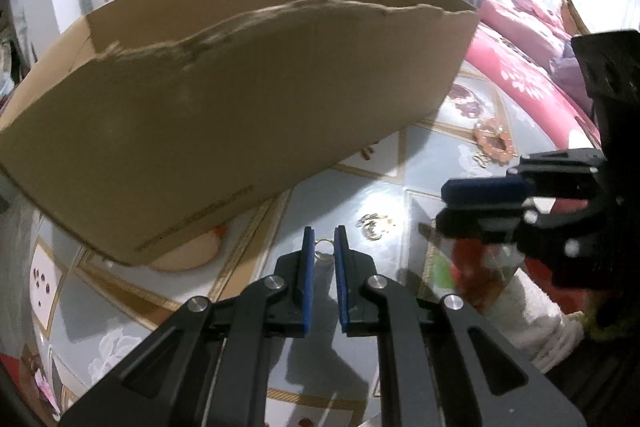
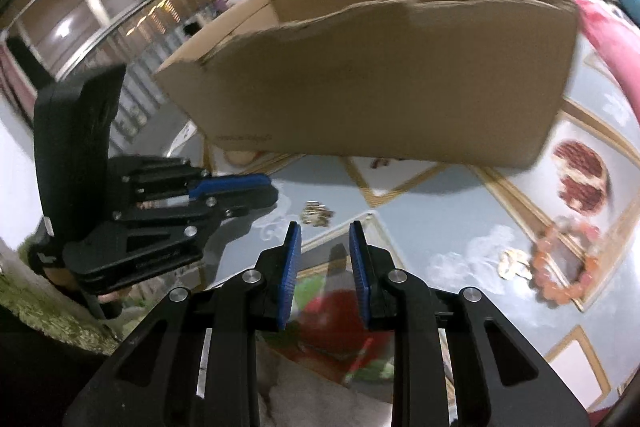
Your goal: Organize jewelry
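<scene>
Tabletop [image 1: 372,195]: blurred trinket [image 1: 374,227], box [image 1: 240,99] interior hidden.

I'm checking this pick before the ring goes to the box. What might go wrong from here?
1. The left gripper pinches the small gold ring only at its fingertips; it may slip or twist free when lifted.
2. The cardboard box has a tall, torn near wall, so the ring must clear it.
3. The right gripper hangs open close by, near the gold trinkets, and might nudge them on the glossy tabletop.
</scene>
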Demonstrator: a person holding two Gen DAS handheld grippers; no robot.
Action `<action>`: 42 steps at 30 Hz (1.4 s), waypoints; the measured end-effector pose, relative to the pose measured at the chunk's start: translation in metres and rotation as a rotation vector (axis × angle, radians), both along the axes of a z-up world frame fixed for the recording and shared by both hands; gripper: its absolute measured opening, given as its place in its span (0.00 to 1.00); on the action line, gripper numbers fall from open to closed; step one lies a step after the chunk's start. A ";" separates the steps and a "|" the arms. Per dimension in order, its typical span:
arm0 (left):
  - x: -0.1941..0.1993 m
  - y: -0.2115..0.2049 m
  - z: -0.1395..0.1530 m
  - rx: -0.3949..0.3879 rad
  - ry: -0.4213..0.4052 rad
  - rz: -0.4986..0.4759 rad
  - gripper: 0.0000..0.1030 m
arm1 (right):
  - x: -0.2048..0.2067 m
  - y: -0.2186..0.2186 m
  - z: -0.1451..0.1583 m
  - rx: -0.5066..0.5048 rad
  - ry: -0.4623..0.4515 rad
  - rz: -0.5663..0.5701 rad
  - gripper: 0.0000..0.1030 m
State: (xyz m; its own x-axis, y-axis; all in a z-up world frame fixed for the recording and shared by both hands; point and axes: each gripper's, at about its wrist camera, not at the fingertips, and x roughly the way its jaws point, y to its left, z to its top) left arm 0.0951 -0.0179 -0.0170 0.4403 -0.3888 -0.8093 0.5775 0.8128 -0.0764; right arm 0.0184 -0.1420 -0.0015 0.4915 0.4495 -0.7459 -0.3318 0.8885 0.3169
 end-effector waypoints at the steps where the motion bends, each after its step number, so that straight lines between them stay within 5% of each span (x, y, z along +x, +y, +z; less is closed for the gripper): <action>1: 0.000 0.002 0.000 -0.002 0.002 0.005 0.09 | 0.000 0.007 0.000 -0.016 -0.008 0.021 0.24; 24: 0.003 0.011 -0.004 -0.032 0.027 0.028 0.09 | 0.011 0.060 -0.007 -0.351 -0.113 0.132 0.11; 42: 0.004 0.013 -0.005 -0.039 0.027 0.031 0.09 | 0.023 0.079 -0.015 -0.356 -0.101 0.137 0.11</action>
State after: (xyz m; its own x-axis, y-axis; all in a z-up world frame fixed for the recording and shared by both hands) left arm 0.0990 -0.0047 -0.0218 0.4308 -0.4065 -0.8057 0.5494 0.8264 -0.1233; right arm 0.0411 -0.0633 -0.0167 0.5238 0.2378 -0.8180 -0.4686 0.8823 -0.0437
